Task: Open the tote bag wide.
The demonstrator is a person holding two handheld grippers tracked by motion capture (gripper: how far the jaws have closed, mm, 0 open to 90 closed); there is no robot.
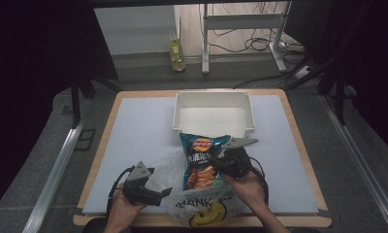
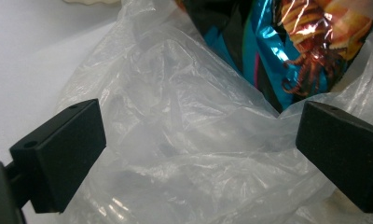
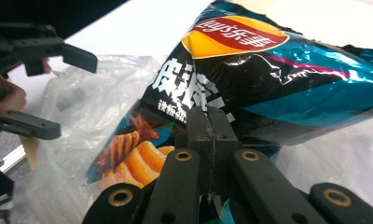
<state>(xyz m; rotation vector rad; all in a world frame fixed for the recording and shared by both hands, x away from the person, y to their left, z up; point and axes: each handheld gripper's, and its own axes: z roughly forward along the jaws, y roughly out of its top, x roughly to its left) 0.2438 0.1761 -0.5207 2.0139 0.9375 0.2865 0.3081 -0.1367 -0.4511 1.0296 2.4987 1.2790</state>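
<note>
Chip bag (image 1: 202, 158) logo: a red and yellow Lay's-style emblem bearing Chinese characters, with large white Chinese characters below it.
Plastic bag (image 1: 206, 206), near edge: black letters "ANK" above a yellow smiley face.

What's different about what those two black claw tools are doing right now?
The left gripper has its jaws spread wide apart, with the clear plastic bag lying between them. The right gripper has its jaws pressed together on the chip bag. In the high view, the left gripper sits at the plastic bag's left edge, while the right gripper sits at the chip bag's right side. Each is black and held in one hand.
</note>
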